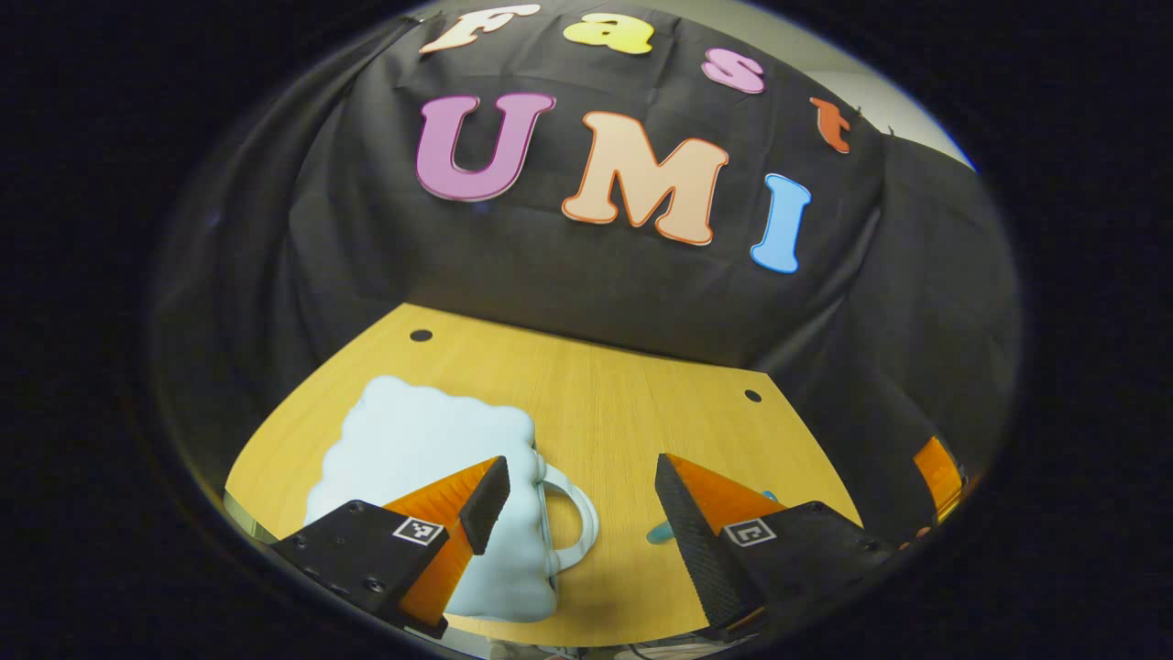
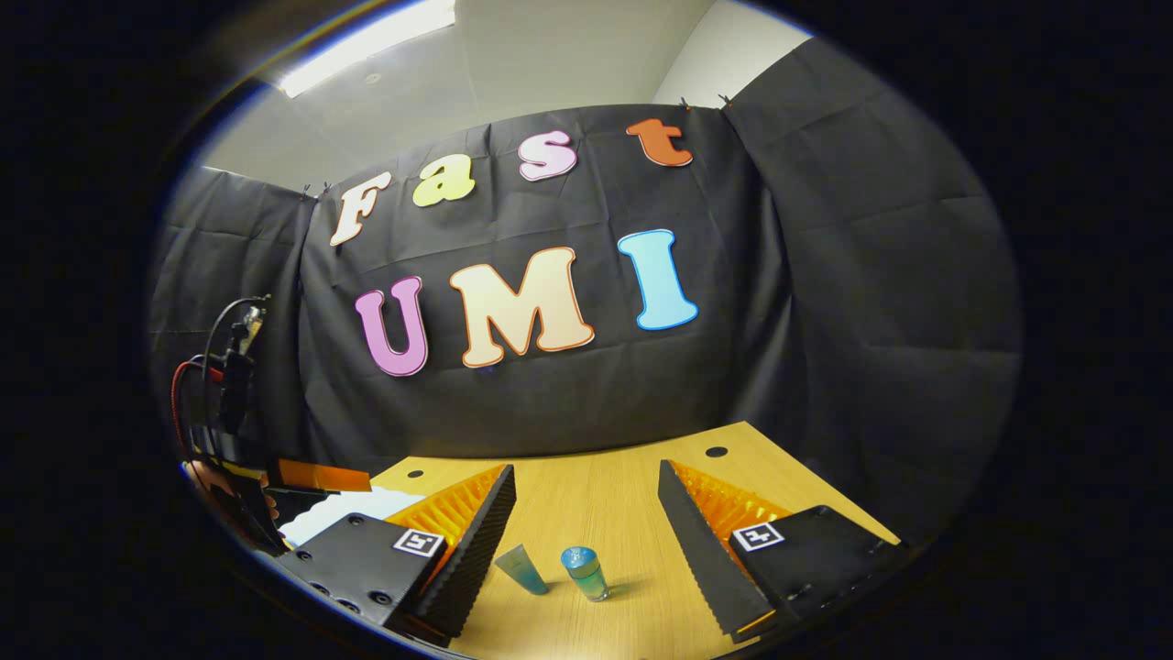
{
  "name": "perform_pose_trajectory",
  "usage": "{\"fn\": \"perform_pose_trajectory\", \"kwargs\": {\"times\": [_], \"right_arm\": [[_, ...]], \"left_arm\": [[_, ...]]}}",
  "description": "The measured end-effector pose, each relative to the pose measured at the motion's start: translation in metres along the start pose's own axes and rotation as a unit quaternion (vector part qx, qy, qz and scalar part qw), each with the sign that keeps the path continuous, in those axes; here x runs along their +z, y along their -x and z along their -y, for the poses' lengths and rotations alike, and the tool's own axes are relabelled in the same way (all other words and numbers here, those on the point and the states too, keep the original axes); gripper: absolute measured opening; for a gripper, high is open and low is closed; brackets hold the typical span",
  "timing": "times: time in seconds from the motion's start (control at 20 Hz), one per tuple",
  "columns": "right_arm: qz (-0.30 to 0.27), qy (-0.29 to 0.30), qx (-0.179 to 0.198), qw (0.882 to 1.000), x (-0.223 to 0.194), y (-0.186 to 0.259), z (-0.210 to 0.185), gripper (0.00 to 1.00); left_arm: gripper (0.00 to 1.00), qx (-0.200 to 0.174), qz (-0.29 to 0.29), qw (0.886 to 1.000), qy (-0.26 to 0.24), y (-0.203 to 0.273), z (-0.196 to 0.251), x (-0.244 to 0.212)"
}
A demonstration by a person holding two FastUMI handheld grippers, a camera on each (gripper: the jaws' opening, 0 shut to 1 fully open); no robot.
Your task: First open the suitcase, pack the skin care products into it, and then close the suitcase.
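Suitcase (image 1: 431, 477) lies closed on table (image 1: 623, 403); tube (image 2: 524, 568) and bottle (image 2: 585, 573) unpacked; left gripper (image 1: 579, 500) and right gripper (image 2: 586, 500) spread, empty; all steps remain.

Black cloth wall (image 2: 825, 275), wooden table (image 1: 623, 403), pale ceiling (image 2: 550, 64), ceiling light (image 2: 367, 41)

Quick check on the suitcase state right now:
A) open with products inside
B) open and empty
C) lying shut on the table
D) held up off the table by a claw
C: in the left gripper view the pale blue suitcase lies flat and shut on the wooden table, handle toward the open left claw; the two skin care items stand on the table before the open right claw.
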State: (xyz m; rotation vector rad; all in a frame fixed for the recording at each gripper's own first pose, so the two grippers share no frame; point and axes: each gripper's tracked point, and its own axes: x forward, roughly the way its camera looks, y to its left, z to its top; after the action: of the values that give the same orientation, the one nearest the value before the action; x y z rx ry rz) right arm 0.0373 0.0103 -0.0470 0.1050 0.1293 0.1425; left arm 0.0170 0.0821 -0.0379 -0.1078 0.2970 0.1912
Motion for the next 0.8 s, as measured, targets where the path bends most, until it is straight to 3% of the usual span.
{"fn": "perform_pose_trajectory", "kwargs": {"times": [0.4, 0.8], "right_arm": [[-0.023, -0.009, -0.012, 1.000, -0.016, 0.002, 0.009, 0.98], [-0.037, -0.027, -0.034, 0.998, -0.028, -0.001, 0.024, 0.98]], "left_arm": [[0.94, 0.006, -0.149, 0.988, 0.035, -0.054, -0.005, -0.030], [0.64, 0.000, -0.270, 0.962, 0.024, -0.088, 0.012, -0.070]]}}
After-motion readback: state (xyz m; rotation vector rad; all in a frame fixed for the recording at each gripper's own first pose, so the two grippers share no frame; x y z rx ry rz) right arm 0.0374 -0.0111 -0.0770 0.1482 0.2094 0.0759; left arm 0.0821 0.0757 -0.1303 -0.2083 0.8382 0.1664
